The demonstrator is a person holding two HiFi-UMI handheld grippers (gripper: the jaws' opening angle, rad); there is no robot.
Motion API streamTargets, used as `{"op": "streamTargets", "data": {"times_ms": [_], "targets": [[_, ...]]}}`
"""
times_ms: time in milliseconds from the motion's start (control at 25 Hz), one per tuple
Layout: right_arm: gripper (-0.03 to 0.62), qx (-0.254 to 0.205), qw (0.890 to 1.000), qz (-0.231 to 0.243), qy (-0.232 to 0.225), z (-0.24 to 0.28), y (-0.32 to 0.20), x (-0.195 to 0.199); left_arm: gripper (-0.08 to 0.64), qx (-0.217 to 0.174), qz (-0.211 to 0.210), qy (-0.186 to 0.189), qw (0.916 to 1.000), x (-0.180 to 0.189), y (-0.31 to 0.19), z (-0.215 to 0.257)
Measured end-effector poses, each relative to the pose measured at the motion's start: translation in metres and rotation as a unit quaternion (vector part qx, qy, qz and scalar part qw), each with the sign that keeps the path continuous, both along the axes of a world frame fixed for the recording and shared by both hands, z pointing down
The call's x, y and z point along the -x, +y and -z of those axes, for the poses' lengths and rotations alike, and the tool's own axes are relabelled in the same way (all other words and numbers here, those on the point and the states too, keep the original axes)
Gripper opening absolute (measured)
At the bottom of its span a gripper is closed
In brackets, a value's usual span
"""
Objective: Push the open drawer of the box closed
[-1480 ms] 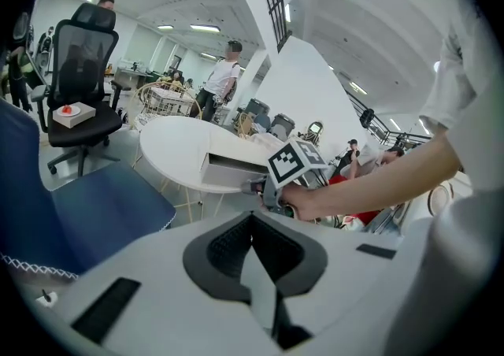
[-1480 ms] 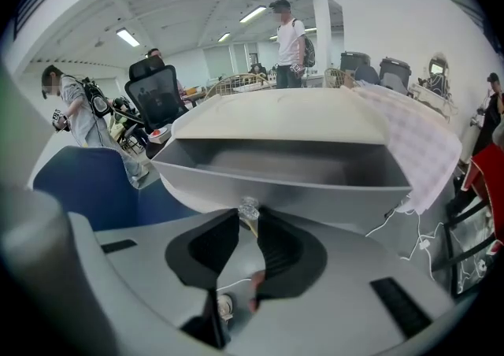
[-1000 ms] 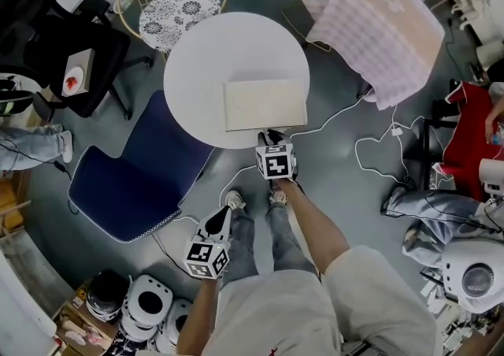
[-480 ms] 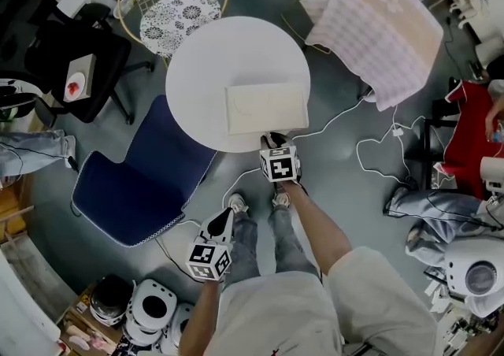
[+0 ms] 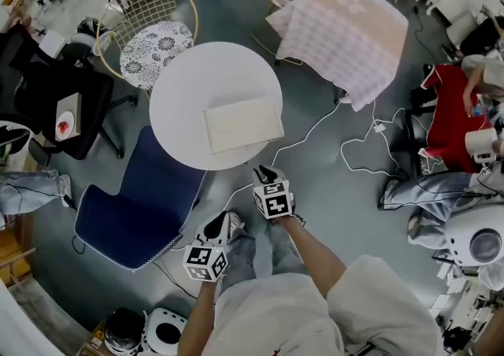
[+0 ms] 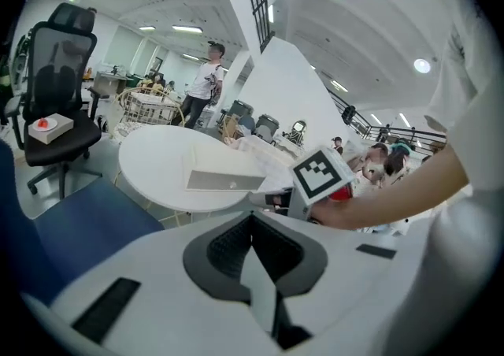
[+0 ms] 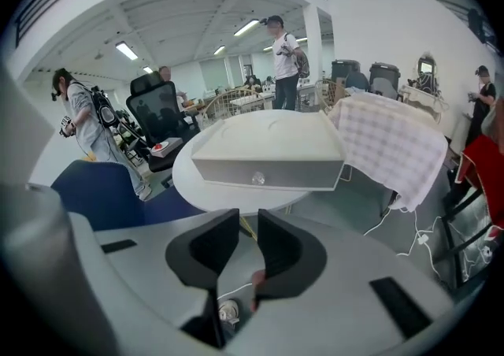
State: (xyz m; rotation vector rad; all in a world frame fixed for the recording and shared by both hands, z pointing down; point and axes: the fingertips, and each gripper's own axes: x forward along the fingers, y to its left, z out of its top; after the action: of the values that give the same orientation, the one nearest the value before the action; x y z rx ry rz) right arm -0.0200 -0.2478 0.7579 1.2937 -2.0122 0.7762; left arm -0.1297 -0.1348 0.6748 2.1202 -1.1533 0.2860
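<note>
A box (image 5: 242, 124) lies on the table (image 5: 185, 83), a chair (image 5: 134, 203) just beside.

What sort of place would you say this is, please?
Probably a large open-plan lab or workshop. Overhead strip lights run far back, loose cables trail across the grey floor, and furniture stands scattered about, such as a black office chair and a round white table.

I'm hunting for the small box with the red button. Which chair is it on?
The black office chair, left of the round table: the red-button box lies on its seat. The blue chair is bare; the wire chair beside it holds only a floral cushion.
</note>
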Motion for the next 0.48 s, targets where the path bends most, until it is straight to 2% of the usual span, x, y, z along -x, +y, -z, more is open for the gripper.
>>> {"op": "streamTargets", "data": {"times_ms": [240,480], "targets": [[0.024,-0.061,0.997,-0.038,-0.015,0.065,0.026,-0.005,0.012,-0.043,-0.061,0.007,0.9972,-0.014,-0.026,0.025],[0.017,-0.108,0.993,-0.047,-0.026,0.113,0.065,-0.011,0.012,-0.072,-0.107,0.009,0.9915,-0.039,-0.026,0.04]]}}
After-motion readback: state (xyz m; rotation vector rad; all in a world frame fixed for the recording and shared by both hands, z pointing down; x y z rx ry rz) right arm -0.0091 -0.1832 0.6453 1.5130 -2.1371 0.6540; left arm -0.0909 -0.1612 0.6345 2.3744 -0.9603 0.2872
